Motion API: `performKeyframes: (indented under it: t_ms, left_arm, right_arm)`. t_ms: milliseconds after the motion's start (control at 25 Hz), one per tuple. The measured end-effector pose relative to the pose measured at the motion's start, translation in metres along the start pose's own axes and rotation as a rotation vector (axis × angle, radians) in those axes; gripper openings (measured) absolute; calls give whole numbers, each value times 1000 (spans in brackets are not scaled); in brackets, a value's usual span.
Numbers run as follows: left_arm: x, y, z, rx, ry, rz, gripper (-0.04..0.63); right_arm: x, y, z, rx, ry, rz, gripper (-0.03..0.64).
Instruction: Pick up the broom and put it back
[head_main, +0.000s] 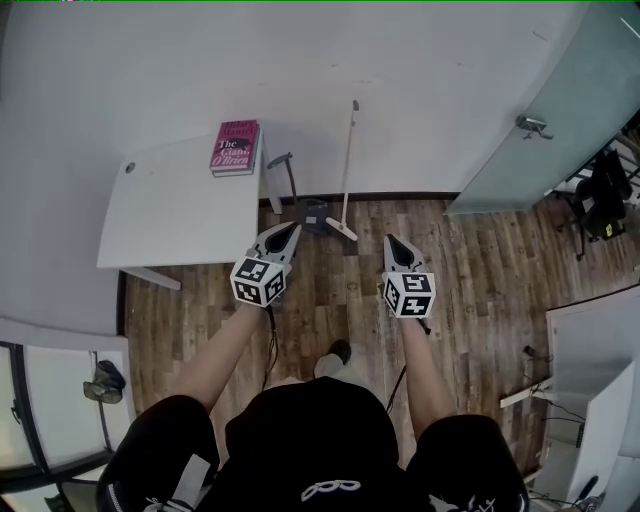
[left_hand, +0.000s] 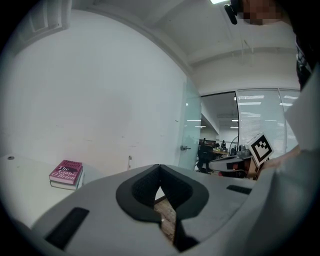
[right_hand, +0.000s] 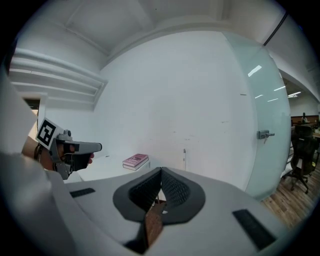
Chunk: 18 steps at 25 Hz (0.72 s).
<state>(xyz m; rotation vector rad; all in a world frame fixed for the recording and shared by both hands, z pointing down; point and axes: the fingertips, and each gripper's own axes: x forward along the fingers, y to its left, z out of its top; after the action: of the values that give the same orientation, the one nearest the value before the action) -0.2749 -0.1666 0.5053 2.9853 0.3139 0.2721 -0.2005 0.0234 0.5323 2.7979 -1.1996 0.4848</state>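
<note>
The broom (head_main: 347, 165) leans upright against the wall at twelve o'clock from both grippers, with a dustpan (head_main: 312, 214) at its nine. The left gripper (head_main: 291, 230) and right gripper (head_main: 391, 243) have their fingers together and hold nothing. Judging by this, the pickup is not yet begun.

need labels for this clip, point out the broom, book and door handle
broom (head_main: 349, 163), head view, midway up its white handle
book (head_main: 236, 146), head view, centre of its pink cover
door handle (head_main: 533, 126), head view, on its metal lever
</note>
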Motion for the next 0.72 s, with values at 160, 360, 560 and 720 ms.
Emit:
performKeyframes:
  t_ms: [160, 360, 560, 720]
  left_arm:
    - [22, -5, 4, 1, -8, 7, 21]
    - [41, -12, 0, -6, -3, 10, 21]
    - [61, -21, 3, -6, -1, -2, 21]
    - [75, -24, 3, -5, 6, -11, 21]
  right_arm:
    - [9, -24, 3, -7, 4, 8, 23]
    - [12, -46, 8, -14, 4, 11, 23]
    - [14, -61, 13, -14, 5, 15, 23]
    - [16, -71, 14, -14, 7, 9, 23]
